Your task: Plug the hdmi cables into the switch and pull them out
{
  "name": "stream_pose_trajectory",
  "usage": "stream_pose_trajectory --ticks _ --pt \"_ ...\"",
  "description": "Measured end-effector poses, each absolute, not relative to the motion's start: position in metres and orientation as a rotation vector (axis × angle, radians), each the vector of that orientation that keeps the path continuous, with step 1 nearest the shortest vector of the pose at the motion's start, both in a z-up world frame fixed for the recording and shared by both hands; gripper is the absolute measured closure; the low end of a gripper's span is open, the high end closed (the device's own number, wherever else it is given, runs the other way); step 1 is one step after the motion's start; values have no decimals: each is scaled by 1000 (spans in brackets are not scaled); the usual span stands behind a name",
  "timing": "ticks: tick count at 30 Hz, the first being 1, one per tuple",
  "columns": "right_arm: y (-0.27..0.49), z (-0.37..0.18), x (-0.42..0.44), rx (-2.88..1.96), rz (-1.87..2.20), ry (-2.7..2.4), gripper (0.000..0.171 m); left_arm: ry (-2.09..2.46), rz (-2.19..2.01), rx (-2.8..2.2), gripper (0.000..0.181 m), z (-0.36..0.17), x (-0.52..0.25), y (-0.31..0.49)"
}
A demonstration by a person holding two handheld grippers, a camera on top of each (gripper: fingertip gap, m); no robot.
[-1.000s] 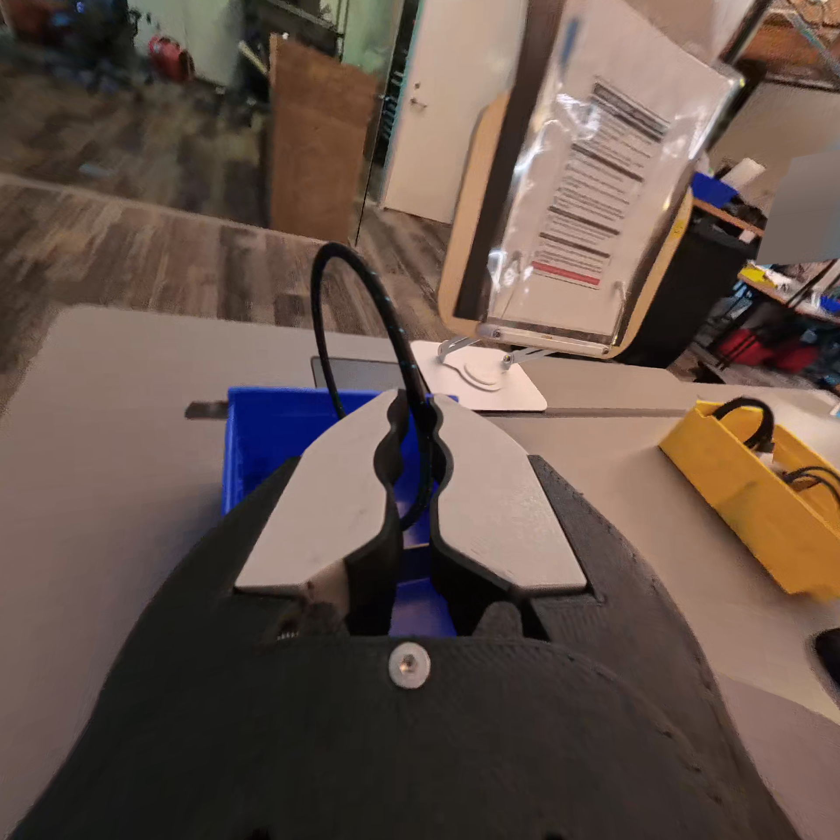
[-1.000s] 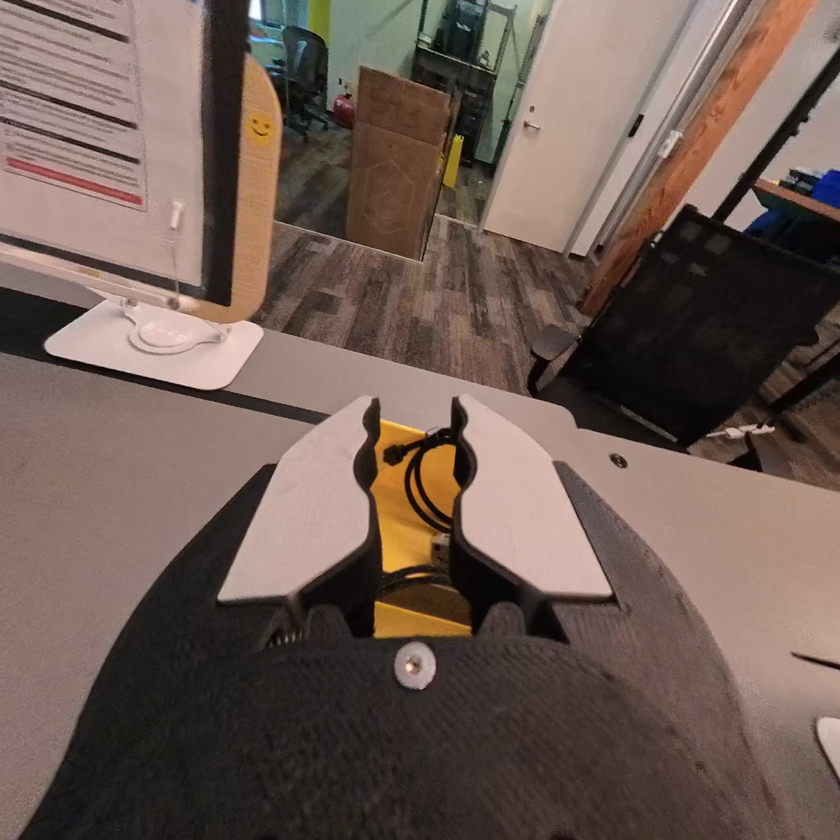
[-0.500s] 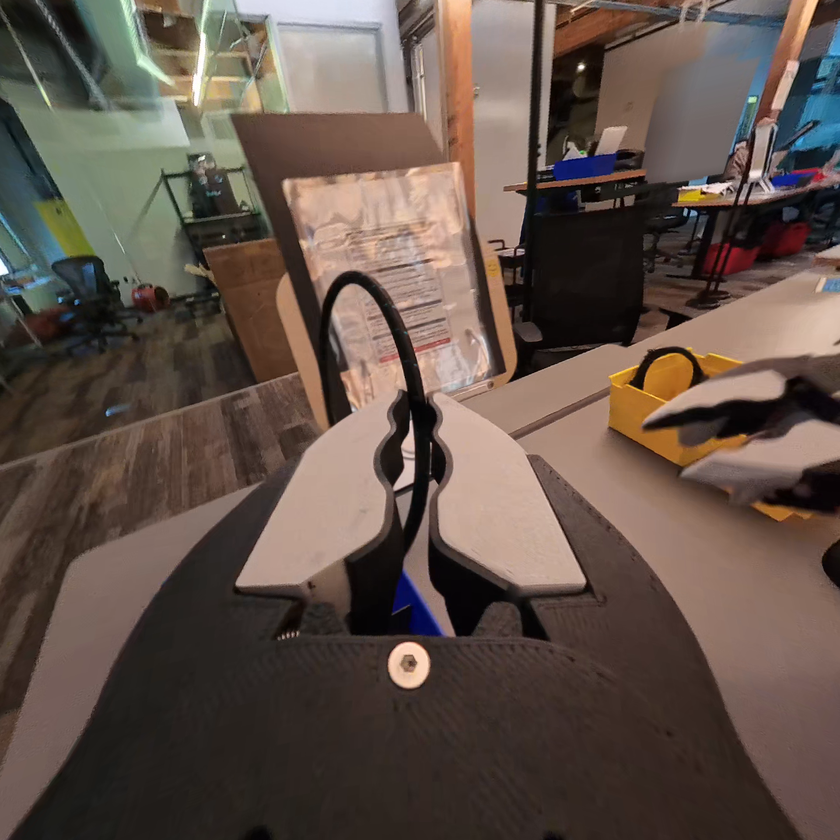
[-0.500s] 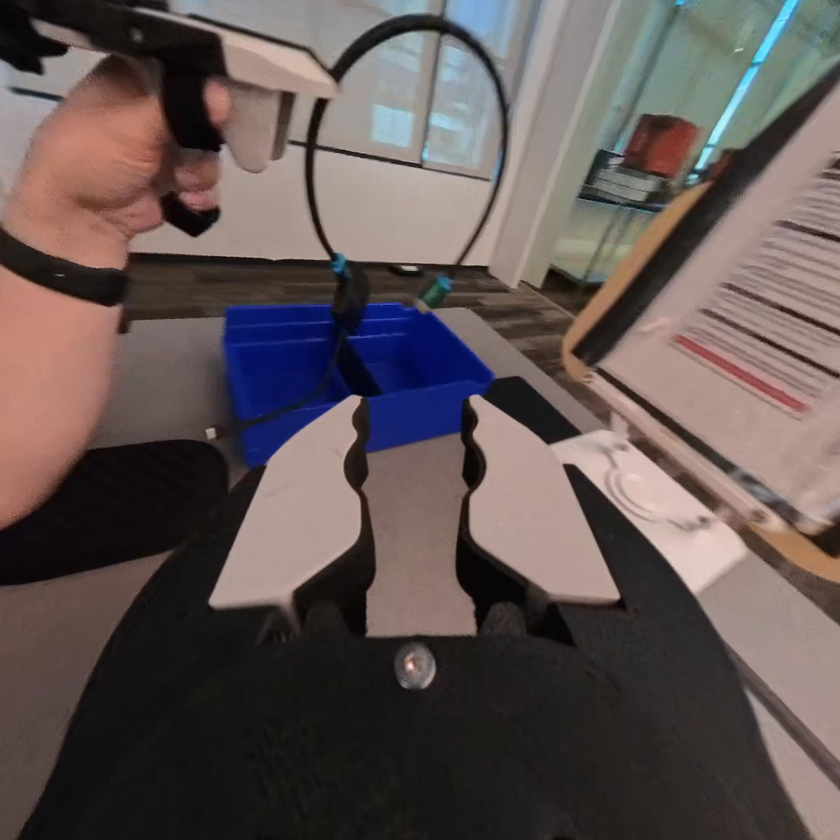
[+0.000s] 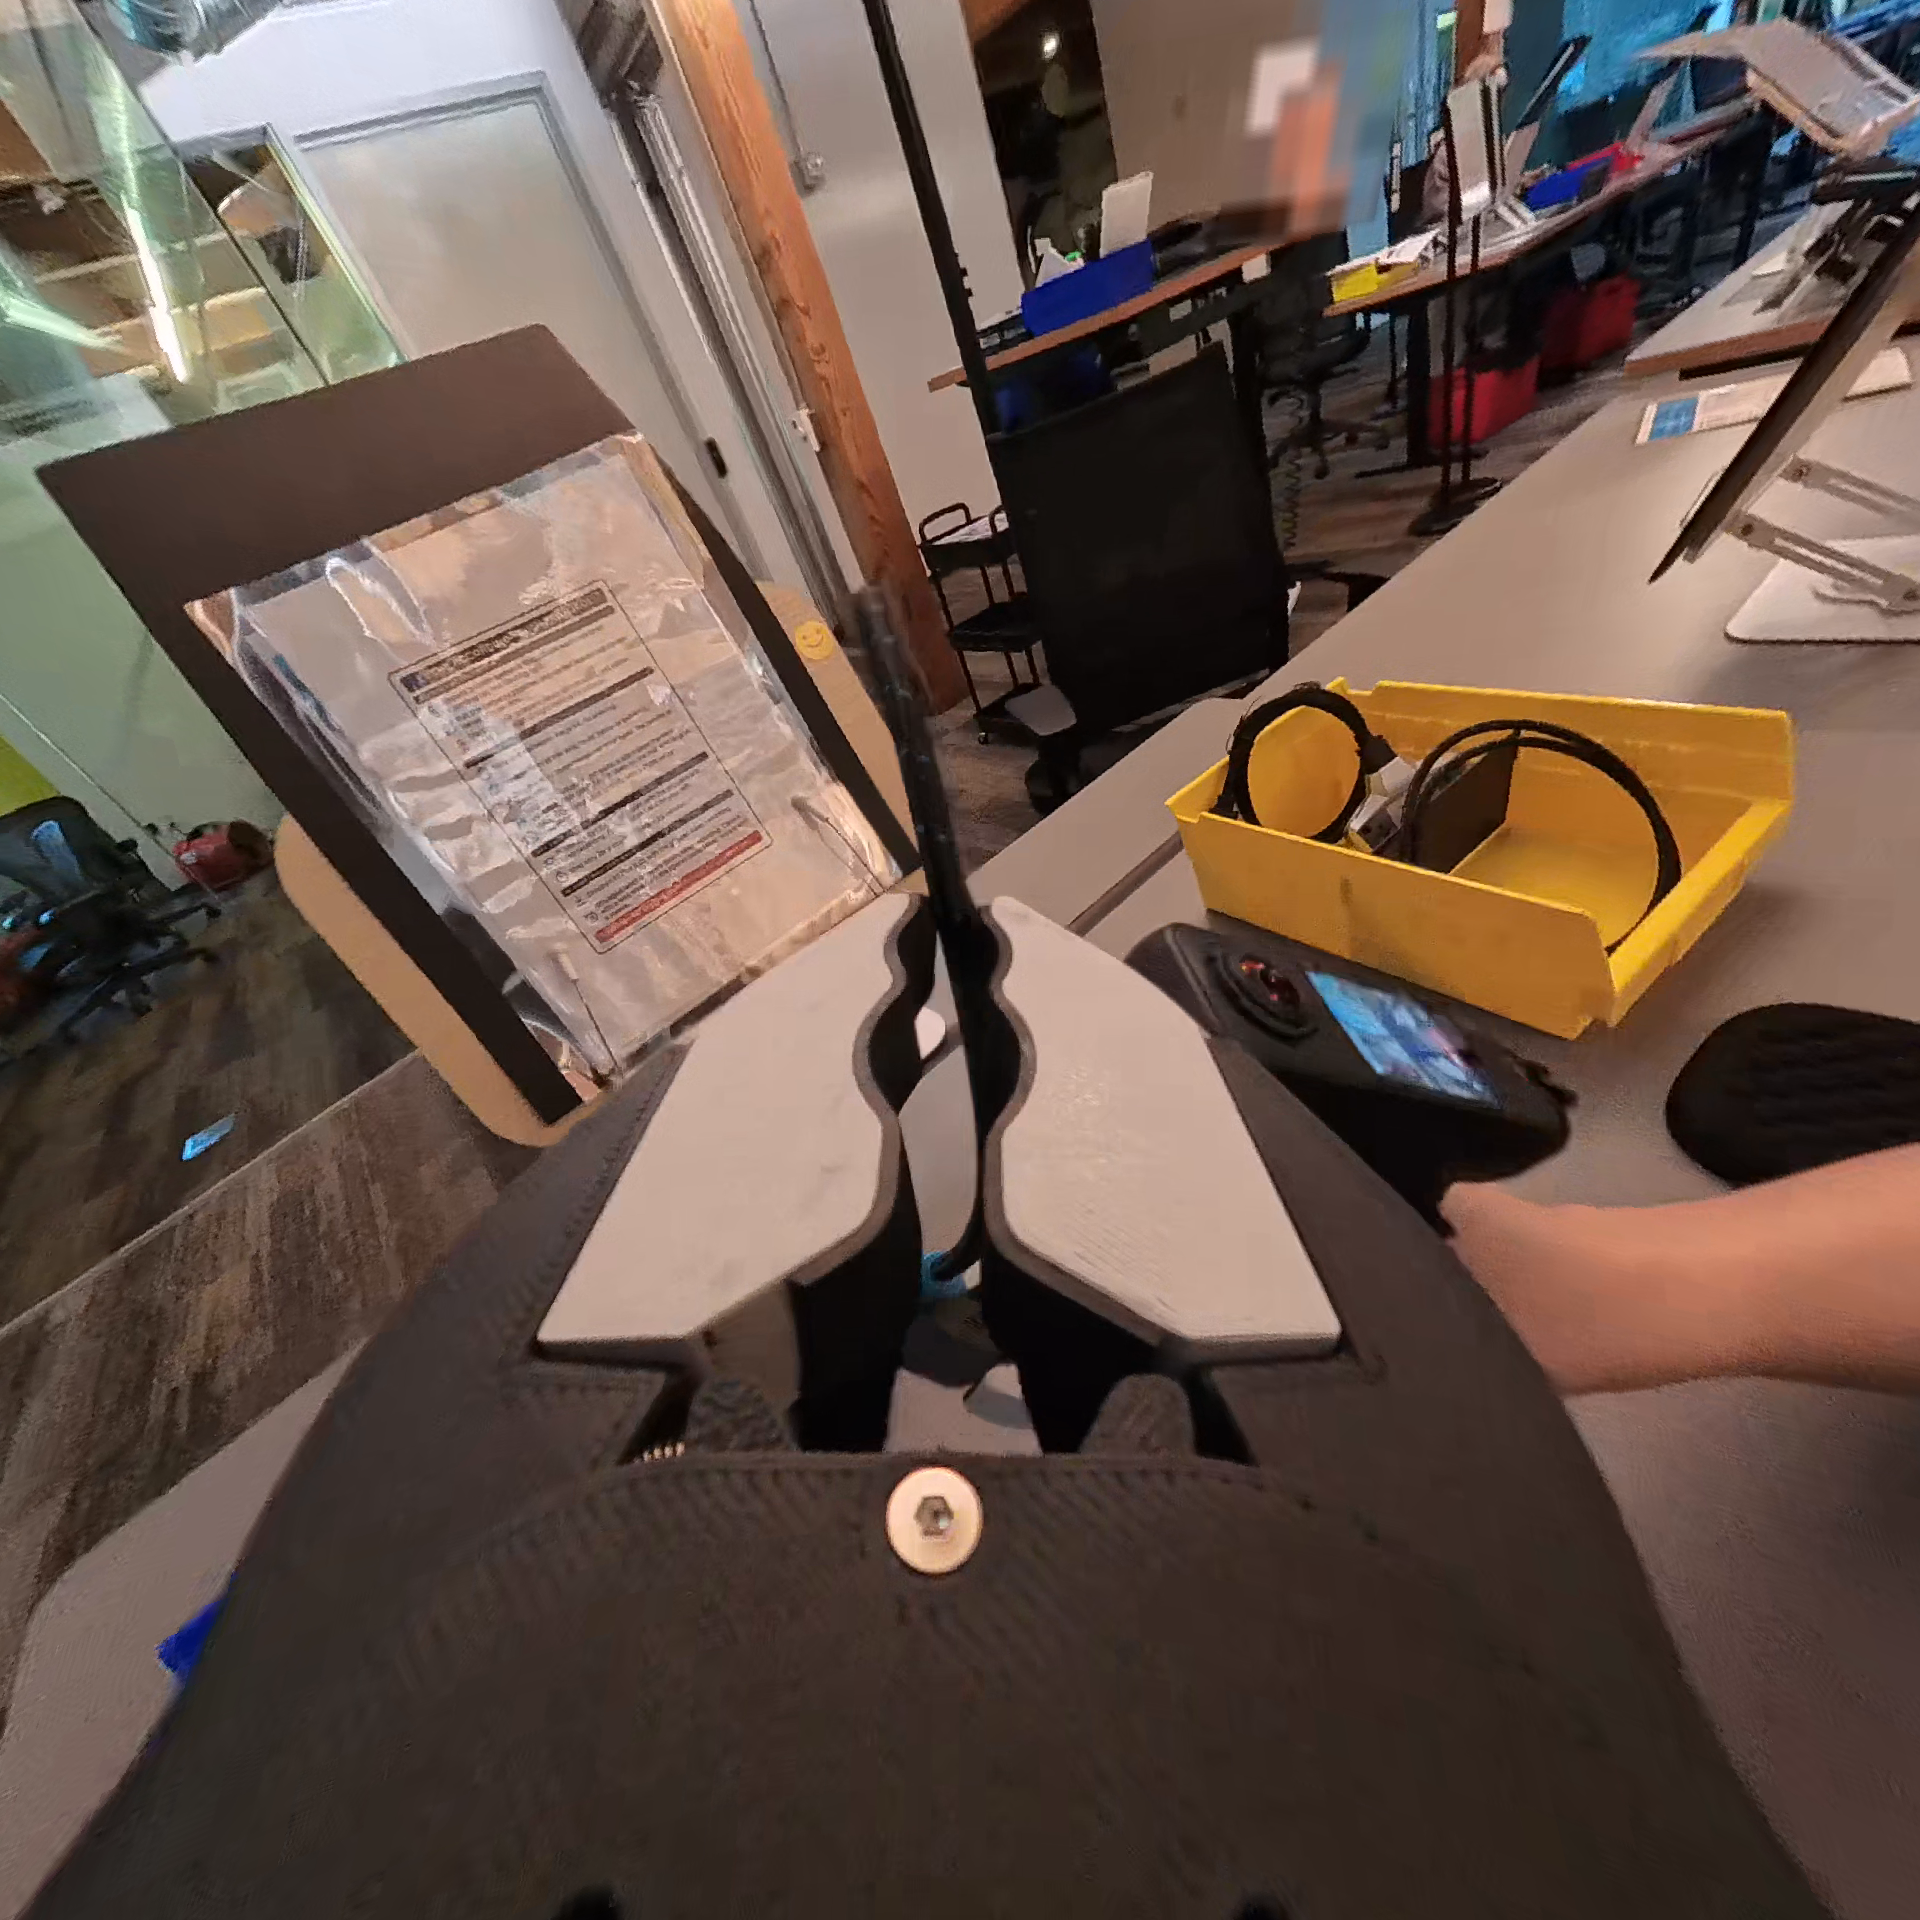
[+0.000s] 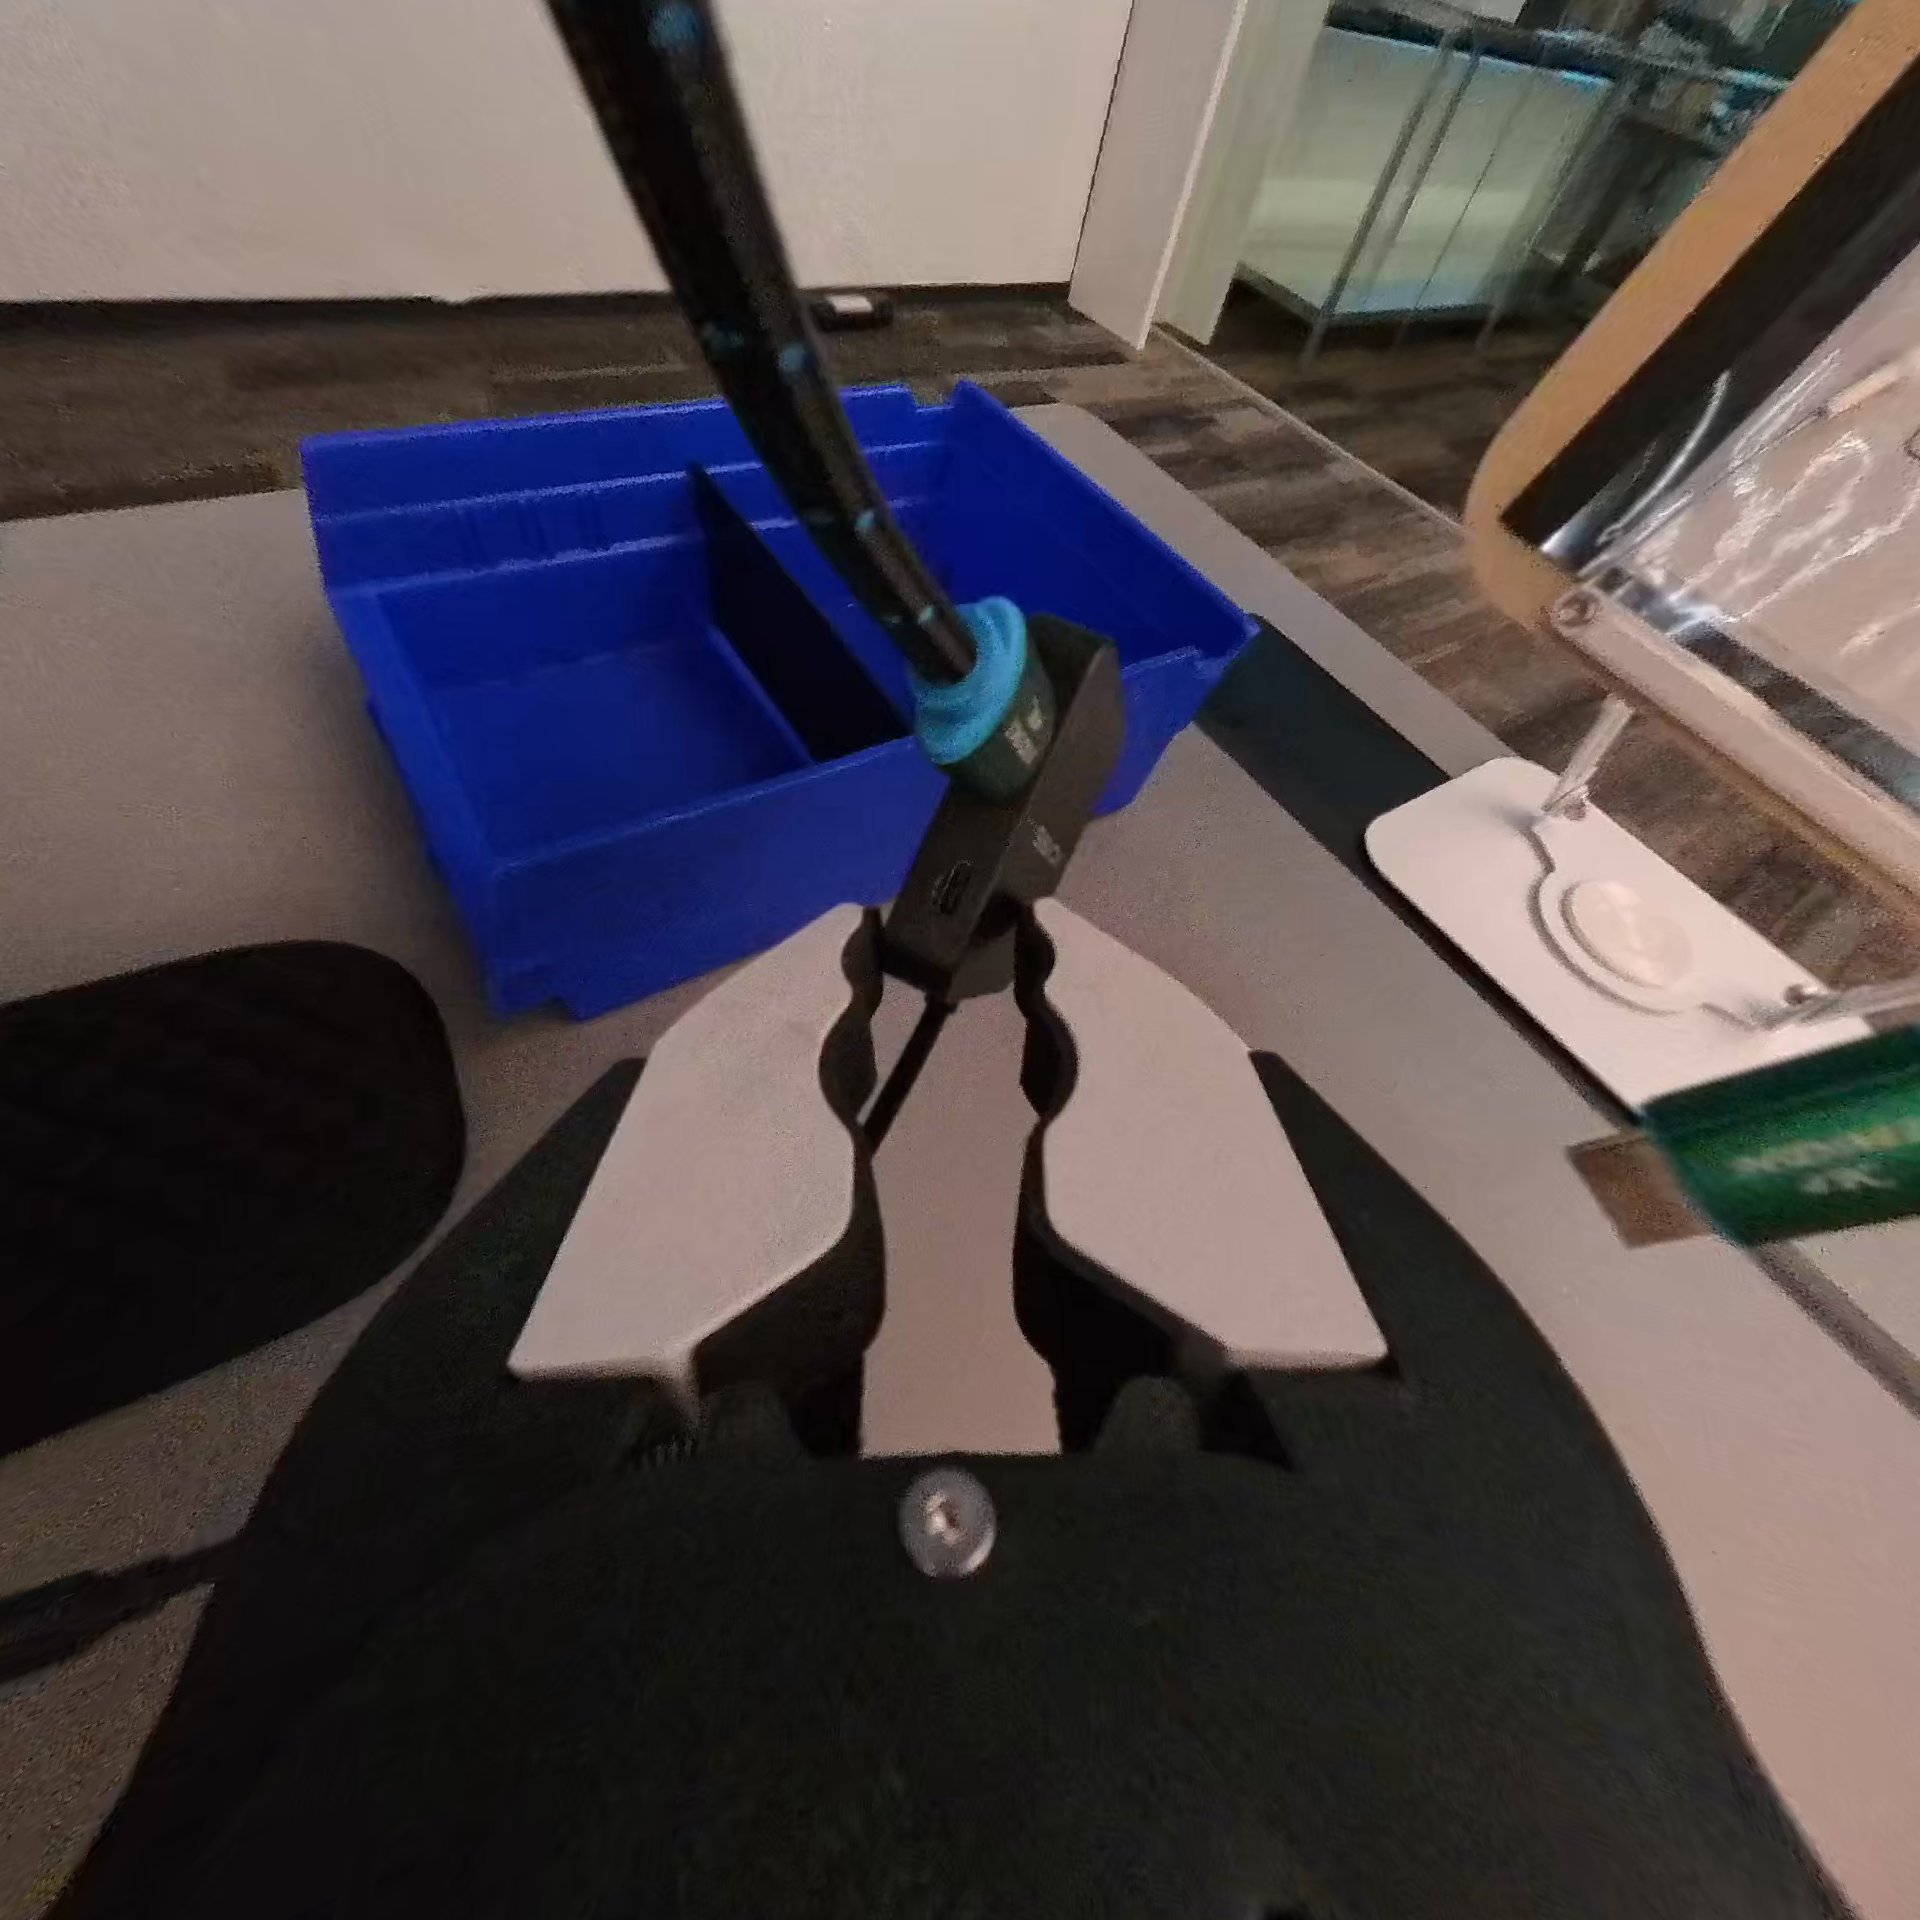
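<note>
My left gripper is shut on a black HDMI cable that rises straight up out of its fingers. In the right wrist view the cable comes down from the top. Its green plug with a blue collar sits in a small black switch. My right gripper is shut on the lower end of the switch, holding it above the table. A thin black lead runs from the switch down between the fingers. A second green HDMI plug hangs free at the right edge.
A blue divided bin stands behind the switch. A yellow bin with coiled cables and a black box sits at the right. A black pad lies on the grey table, and a sign stand with a white base stands behind. Some 20 cm of space lies between my two pairs of fingers. To the white base: right tips about 35 cm, left tips about 50 cm.
The right gripper swung from the yellow bin over to the blue bin and closed on the switch hanging from the cable. The left gripper lifted the cable out of the blue bin and turned right.
</note>
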State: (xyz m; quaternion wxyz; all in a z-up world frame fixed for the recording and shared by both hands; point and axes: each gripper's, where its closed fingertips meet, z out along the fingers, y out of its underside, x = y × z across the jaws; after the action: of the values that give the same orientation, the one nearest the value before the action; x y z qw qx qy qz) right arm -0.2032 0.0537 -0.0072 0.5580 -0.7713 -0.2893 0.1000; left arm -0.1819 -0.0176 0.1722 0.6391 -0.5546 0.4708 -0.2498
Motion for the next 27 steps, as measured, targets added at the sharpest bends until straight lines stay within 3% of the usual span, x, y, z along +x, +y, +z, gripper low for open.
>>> stream_pose_trajectory --ticks 4,8,13,19,22,24,26,27 --pt "56 9 -176 -1728 198 -727 156 1017 -579 -1183 167 183 -186 -10" --pt "45 35 -152 -1672 303 -766 156 1037 -716 -1150 136 188 -201 -5" --pt "26 66 -121 -1573 440 -744 156 1269 -1023 -1137 135 162 -196 -12" --pt "-4 95 -121 -1408 767 -752 156 1422 -1100 -1254 126 104 -154 6" --pt "-22 100 -130 -1323 852 -843 156 1501 -1274 -1208 133 97 -138 -16" --pt "-32 100 -137 -1272 875 -902 156 1553 -1294 -1155 143 95 -132 -28" --pt "-35 99 -137 -1241 841 -923 156 1636 -1255 -1085 165 91 -130 -41" --pt "-35 98 -135 -1219 830 -933 155 1654 -1209 -1057 166 90 -130 -43"
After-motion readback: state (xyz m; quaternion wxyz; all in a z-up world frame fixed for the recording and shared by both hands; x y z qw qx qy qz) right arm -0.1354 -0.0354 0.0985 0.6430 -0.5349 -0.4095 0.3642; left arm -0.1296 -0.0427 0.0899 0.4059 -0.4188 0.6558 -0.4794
